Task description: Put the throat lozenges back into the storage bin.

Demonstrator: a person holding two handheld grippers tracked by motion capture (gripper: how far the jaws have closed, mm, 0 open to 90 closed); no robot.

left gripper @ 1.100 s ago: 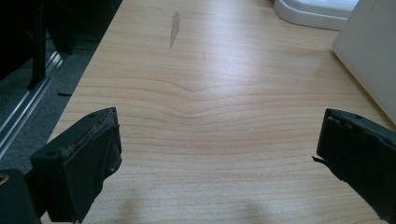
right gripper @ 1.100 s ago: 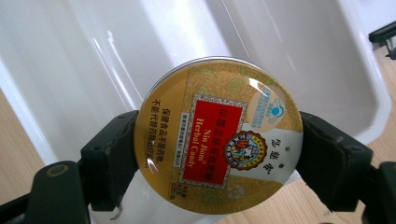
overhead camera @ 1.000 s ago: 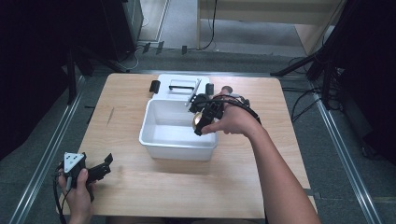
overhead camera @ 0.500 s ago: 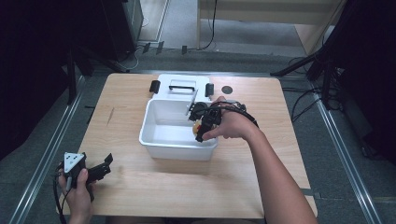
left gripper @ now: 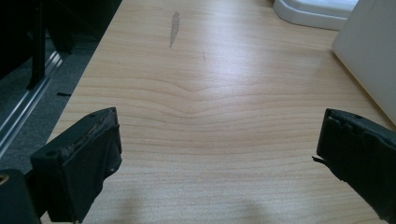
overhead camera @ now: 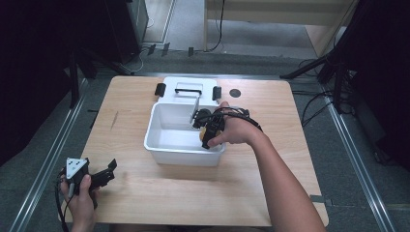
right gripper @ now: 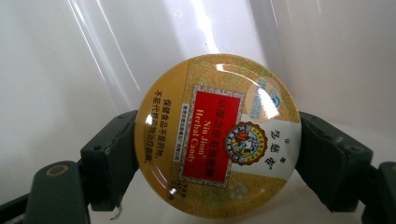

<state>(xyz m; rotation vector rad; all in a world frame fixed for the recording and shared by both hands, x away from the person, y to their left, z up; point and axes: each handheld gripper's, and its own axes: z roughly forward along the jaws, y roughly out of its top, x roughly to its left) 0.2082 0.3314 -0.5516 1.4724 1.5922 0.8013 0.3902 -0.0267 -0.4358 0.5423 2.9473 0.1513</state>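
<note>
A round yellow candy tin (right gripper: 217, 135) with a red label sits clamped between the two jaws of my right gripper (right gripper: 215, 154), which is shut on it. In the high view that gripper (overhead camera: 209, 129) and the tin (overhead camera: 205, 134) hang inside the white plastic bin (overhead camera: 164, 147), near its right wall. My left gripper (overhead camera: 99, 175) rests low at the table's front left corner, held in a hand, jaws wide open over bare wood (left gripper: 210, 116) with nothing between them.
The bin's white lid (overhead camera: 186, 89) with a black handle and black clips lies flat behind the bin. A small dark disc (overhead camera: 235, 92) lies on the table right of the lid. The bin's corner (left gripper: 369, 46) stands to the right in the left gripper view.
My right gripper has sunk from above the bin's back right rim down into the bin, still holding the tin. The left gripper has stayed put.
</note>
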